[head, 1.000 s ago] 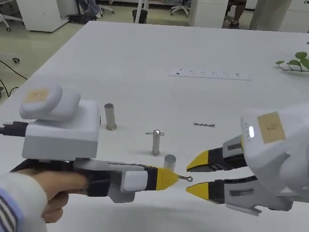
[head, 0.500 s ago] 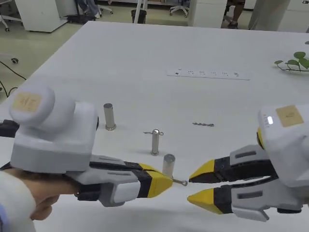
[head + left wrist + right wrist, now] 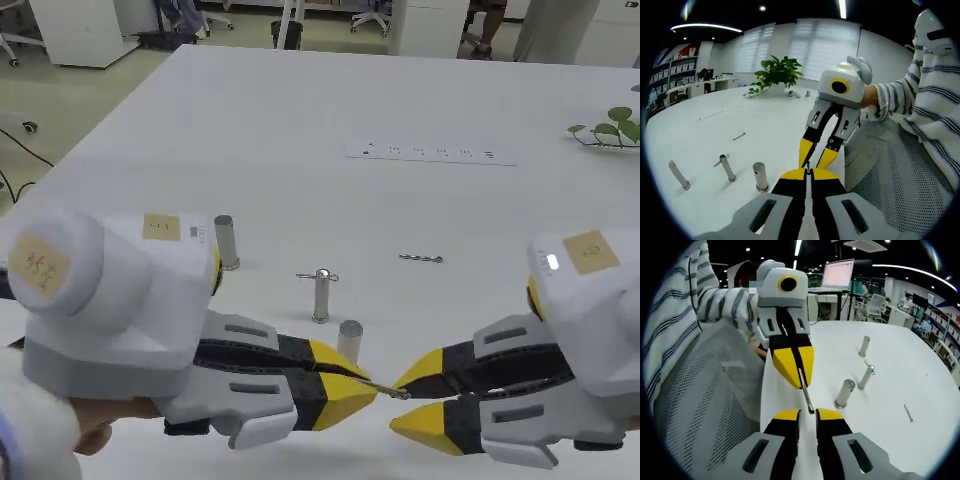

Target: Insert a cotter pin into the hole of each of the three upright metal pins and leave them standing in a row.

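Note:
Three upright metal pins stand in a row: a far one [image 3: 226, 242], a middle one [image 3: 321, 293] with a cotter pin through its head, and a near one [image 3: 350, 338]. My left gripper [image 3: 368, 388] is shut on a cotter pin [image 3: 388, 388], which sticks out of its tips toward the right gripper [image 3: 396, 405]. The right gripper is open, and the pin's free end lies between its yellow tips. In the right gripper view the cotter pin [image 3: 805, 390] runs from the left gripper [image 3: 800, 382] down into the gap of my right gripper [image 3: 808, 414].
A loose cotter pin [image 3: 422, 258] lies on the white table [image 3: 300, 120] beyond the row. A white power strip [image 3: 430, 153] lies farther back, and a green plant [image 3: 610, 128] sits at the right edge. A mesh chair back [image 3: 705, 405] is near the table's front.
The left gripper has rolled and come nearer with the cotter pin. The right gripper has closed in, so the pin's free end now lies between its tips.

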`<state>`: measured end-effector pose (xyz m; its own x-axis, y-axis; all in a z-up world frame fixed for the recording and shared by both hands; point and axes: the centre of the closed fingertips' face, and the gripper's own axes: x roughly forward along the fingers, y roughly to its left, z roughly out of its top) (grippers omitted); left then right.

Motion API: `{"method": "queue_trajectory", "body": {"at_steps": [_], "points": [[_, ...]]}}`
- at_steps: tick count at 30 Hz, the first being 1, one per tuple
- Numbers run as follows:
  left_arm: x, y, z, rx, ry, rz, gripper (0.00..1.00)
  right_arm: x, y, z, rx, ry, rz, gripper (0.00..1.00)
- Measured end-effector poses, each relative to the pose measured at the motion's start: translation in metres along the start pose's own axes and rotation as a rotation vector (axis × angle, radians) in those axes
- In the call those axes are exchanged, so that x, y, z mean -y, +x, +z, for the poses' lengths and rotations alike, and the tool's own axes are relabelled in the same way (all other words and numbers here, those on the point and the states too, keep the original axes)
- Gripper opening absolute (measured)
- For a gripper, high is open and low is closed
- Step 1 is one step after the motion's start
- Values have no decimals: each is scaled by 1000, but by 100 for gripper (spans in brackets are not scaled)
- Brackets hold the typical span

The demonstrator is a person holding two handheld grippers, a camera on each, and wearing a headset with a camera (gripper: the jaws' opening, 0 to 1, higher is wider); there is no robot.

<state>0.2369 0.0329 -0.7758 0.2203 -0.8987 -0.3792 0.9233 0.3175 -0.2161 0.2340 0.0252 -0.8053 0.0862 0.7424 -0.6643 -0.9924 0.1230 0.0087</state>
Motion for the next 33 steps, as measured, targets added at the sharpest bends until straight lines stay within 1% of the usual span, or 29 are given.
{"method": "queue_trajectory", "body": {"at_steps": [1,2,3,7,9,11,15,18,19,20,23,25,26,28,33], "points": [[1,1,0,3,-5,-7,0,-1,1,-2,-9,-10,1,13],[1,1,0,1,3,-11,0,-2,1,-3,-16,-12,7,13],[2,1,-1,-6,18,-13,0,-4,2,-3,-17,-13,15,11],[5,2,-2,-12,26,-31,0,-6,2,-2,-17,-15,22,9],[5,2,-4,-21,47,-33,0,-7,3,-2,-22,-39,29,9],[6,2,-5,-26,53,-40,0,-8,3,-4,-37,-64,29,7],[7,2,-7,-38,70,-50,0,-9,3,-5,-51,-80,34,5],[6,3,-9,-50,72,-50,0,-8,2,-5,-56,-95,30,5],[5,3,-10,-54,56,-51,0,-8,2,-5,-57,-98,30,5],[4,3,-10,-53,57,-49,0,-7,1,-5,-58,-107,27,5],[5,3,-12,-63,70,-52,1,-7,0,-4,-58,-112,31,4],[5,3,-14,-77,77,-53,0,-8,0,-4,-60,-114,35,4],[5,3,-17,-92,89,-55,0,-8,-1,-4,-60,-113,37,4],[6,3,-19,-99,89,-59,0,-9,-1,-4,-62,-115,45,4],[6,3,-18,-94,71,-54,1,-8,-1,-4,-60,-107,47,4]]}}
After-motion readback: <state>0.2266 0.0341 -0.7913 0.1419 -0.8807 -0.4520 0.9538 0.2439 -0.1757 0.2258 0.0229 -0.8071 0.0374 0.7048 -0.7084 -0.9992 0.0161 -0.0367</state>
